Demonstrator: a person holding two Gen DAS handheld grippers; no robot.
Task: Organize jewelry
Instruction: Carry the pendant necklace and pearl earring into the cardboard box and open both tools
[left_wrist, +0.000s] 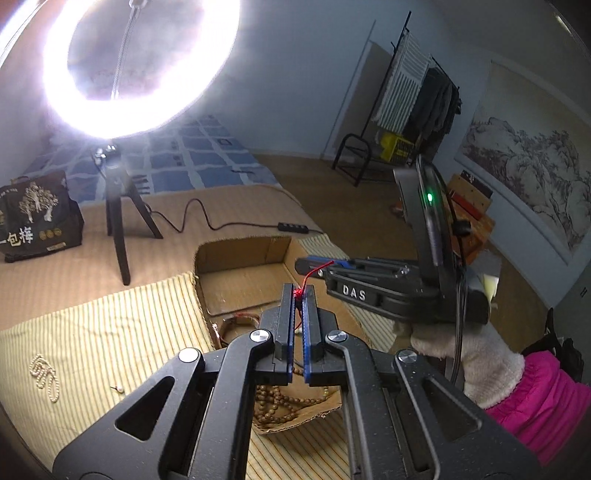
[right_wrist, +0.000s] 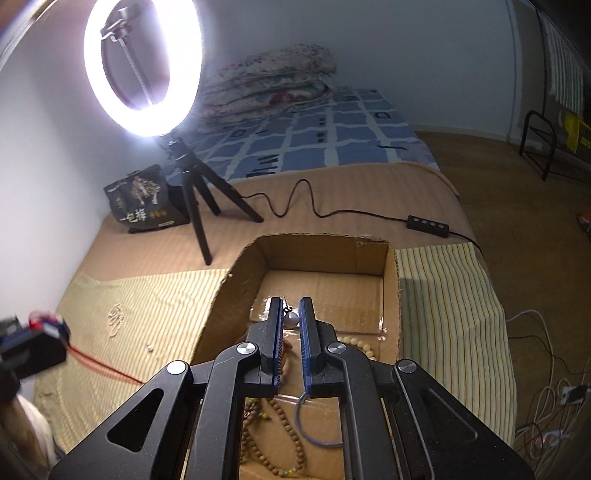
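My left gripper is shut on a red cord with a knot at its tips, held above the cardboard box. The cord runs to the right gripper's fingers. In the right wrist view my right gripper hangs over the box, its jaws narrowly apart around a small pale bead pendant. Brown wooden bead strands lie in the box, also in the right wrist view. A pearl necklace and a small pearl earring lie on the striped cloth.
A ring light on a black tripod stands behind the box, its cable and switch trailing right. A dark printed bag sits by the wall. Folded quilts lie on the blue checked sheet. Cables litter the floor.
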